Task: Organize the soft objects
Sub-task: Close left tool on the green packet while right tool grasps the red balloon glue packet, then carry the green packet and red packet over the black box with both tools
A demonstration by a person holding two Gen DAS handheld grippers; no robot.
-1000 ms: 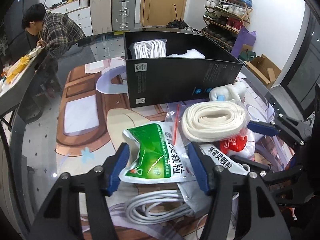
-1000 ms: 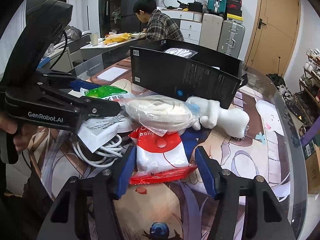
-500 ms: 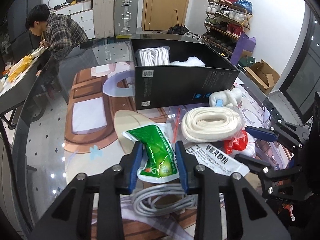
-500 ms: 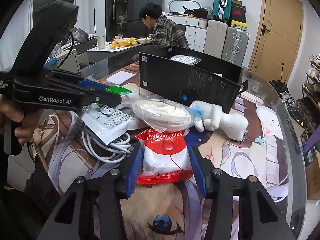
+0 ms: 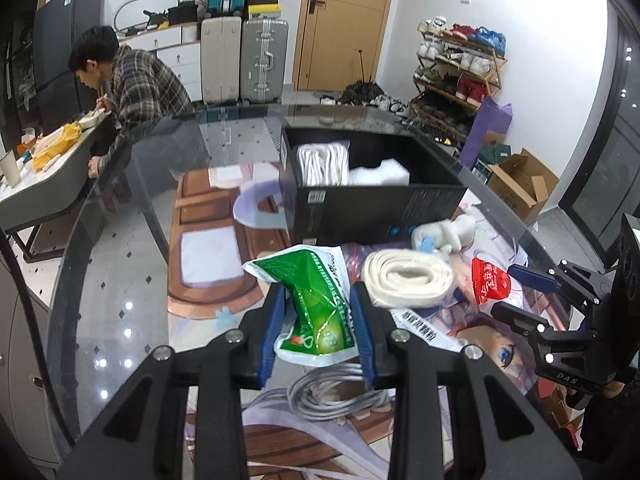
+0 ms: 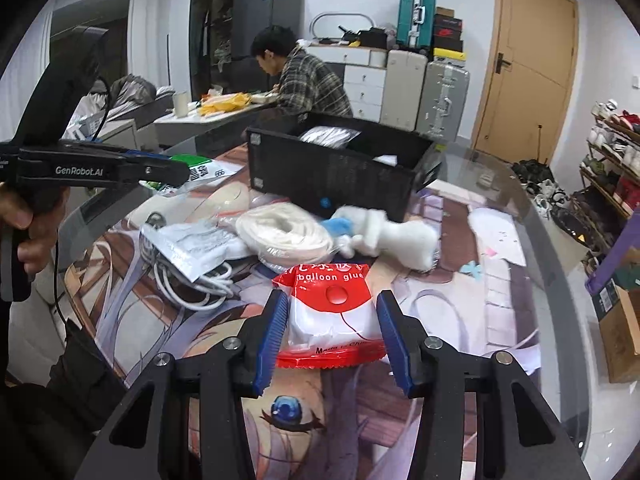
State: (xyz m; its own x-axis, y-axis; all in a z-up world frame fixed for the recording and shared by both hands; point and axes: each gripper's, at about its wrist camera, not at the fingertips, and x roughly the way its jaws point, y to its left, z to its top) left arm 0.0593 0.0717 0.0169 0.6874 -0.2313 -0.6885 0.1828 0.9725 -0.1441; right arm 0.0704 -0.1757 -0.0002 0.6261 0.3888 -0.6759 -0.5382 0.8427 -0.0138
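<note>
- A glass table [image 5: 120, 280] with a printed mat, in a cluttered room.
- The black box [image 5: 376, 204] lies ahead of both grippers (the left nearer, I judge), its long side across their line.
- Left gripper [image 5: 318, 320] clamps a glossy green pouch [image 5: 316, 300].
- Right gripper [image 6: 330, 326] clamps a crinkly red-and-white packet [image 6: 332, 304].

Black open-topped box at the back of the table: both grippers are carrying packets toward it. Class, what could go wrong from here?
1. The left gripper pinches the crinkly green foil packet low down, so its loose top may flop and catch the black open-topped box wall.
2. The right gripper grips the slick red-and-white balloon glue packet, which might slide out.
3. White bundled items already fill part of the box, so space could be tight.
</note>
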